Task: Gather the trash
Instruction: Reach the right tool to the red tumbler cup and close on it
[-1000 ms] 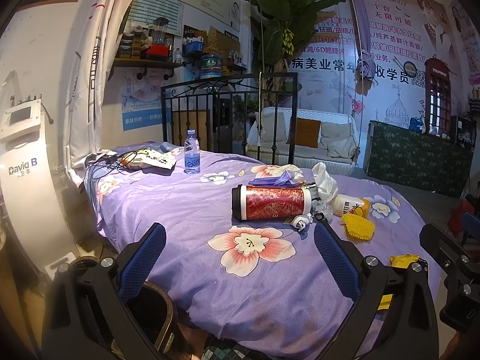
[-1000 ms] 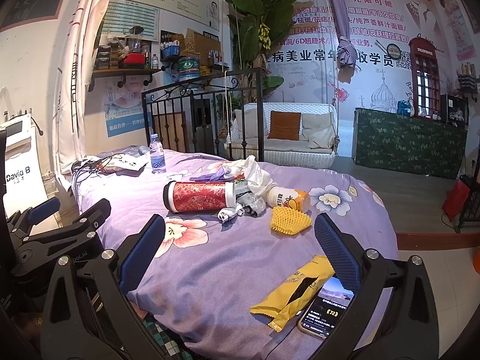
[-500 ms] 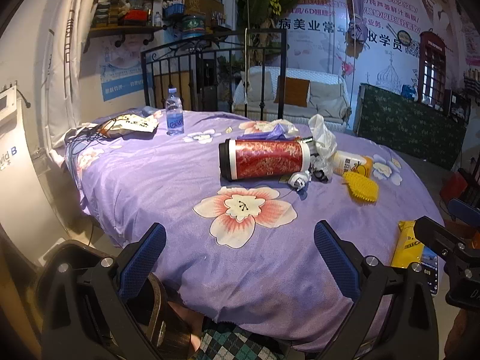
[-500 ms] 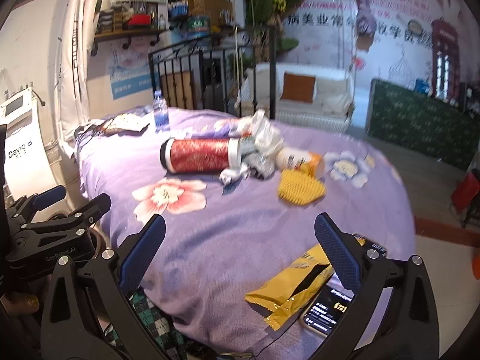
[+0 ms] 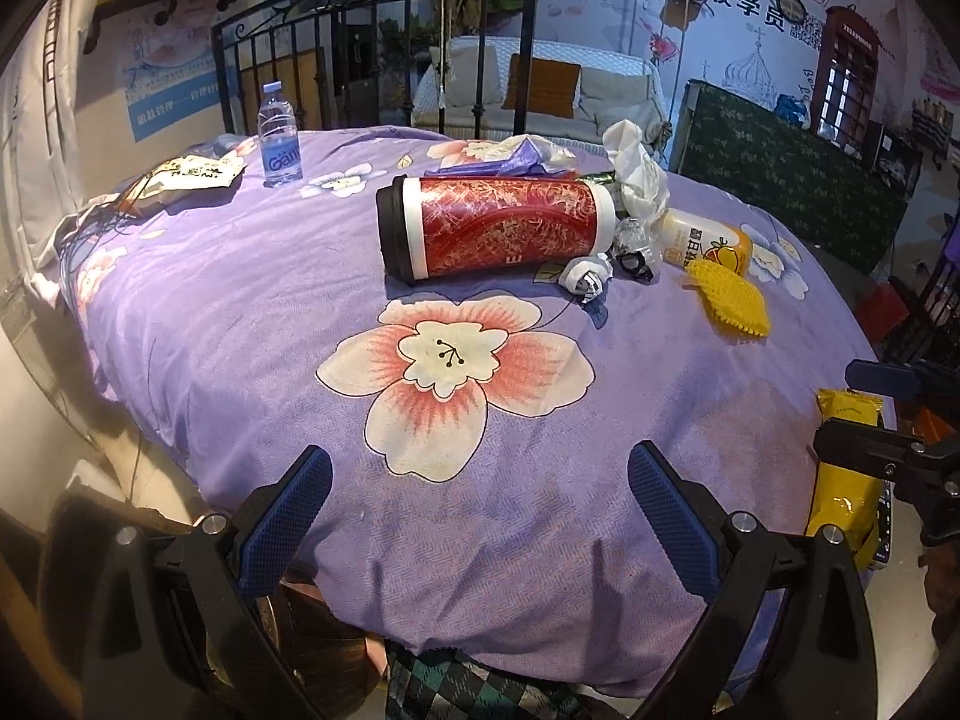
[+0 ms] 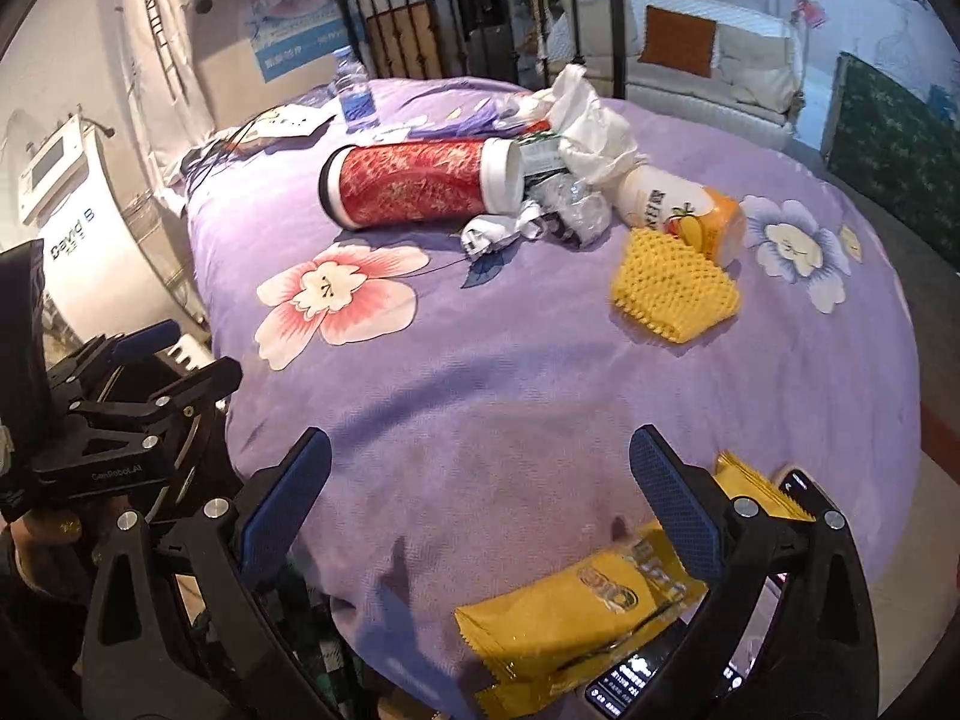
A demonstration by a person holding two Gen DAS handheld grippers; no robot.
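Observation:
A red patterned canister [image 5: 495,227] [image 6: 414,183] lies on its side on the purple flowered cloth. Trash clusters at its right end: crumpled white paper [image 5: 585,278] [image 6: 489,232], a white plastic bag [image 5: 636,171] [image 6: 591,120], an orange-capped drink bottle [image 5: 708,240] [image 6: 681,213] and a yellow foam net [image 5: 729,297] [image 6: 672,288]. A yellow snack wrapper [image 6: 576,618] [image 5: 846,474] lies at the near right edge. My left gripper [image 5: 480,516] hangs open over the near edge. My right gripper [image 6: 480,516] is open too, its right finger [image 6: 672,510] over the wrapper.
A phone [image 6: 654,681] lies under the wrapper's end. A water bottle [image 5: 279,135] and a packet [image 5: 192,171] with cables sit at the far left. A black iron railing [image 5: 372,42] stands behind, a white machine [image 6: 78,222] at the left. A dark bin [image 5: 78,546] sits below left.
Both grippers have moved forward and tilted down over the table; the canister and trash now look closer. Both stay open and nothing has been picked up.

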